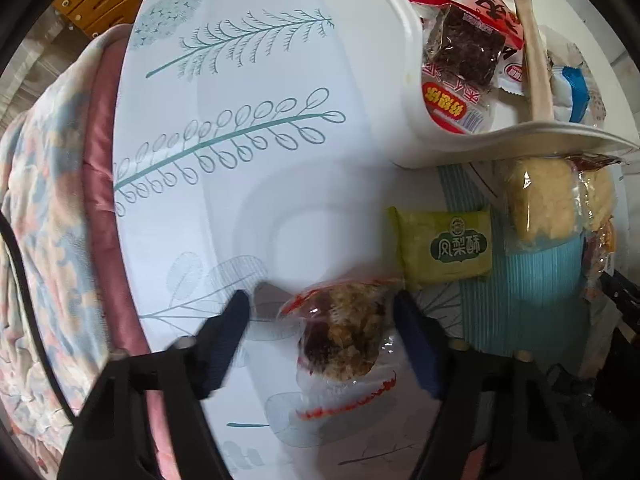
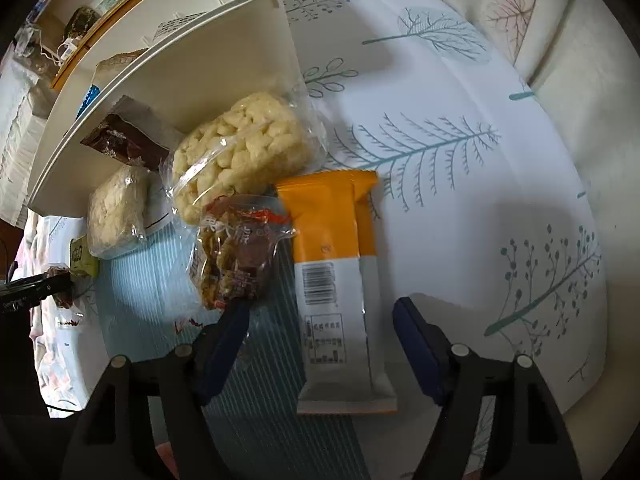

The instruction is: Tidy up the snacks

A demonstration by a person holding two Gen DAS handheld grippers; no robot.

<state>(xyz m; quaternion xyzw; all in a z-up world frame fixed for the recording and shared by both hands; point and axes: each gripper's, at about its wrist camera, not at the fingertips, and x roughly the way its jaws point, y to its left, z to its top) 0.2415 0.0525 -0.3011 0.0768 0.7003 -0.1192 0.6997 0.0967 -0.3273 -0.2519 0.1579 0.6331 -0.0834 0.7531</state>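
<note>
Left gripper [image 1: 322, 312] spread wide around brown cereal-bar pkt [image 1: 344, 336], w/o gripping. Right gripper [image 2: 320, 320] released too, straddling orange-white pkt [image 2: 340, 280] on tablecloth [image 2: 460, 220].

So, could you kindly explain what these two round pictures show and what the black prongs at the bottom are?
There is no robot: a person holds a two-finger gripper in each hand, each with a fisheye camera looking along its fingers. In the left view, the left gripper is open around a clear-wrapped grain-and-berry cake; a green pineapple-cake packet lies beyond, beside a white bin of snacks. In the right view, the right gripper is open around an orange-and-white packet lying on the leaf-print cloth, near a puffed-rice cake.
</note>
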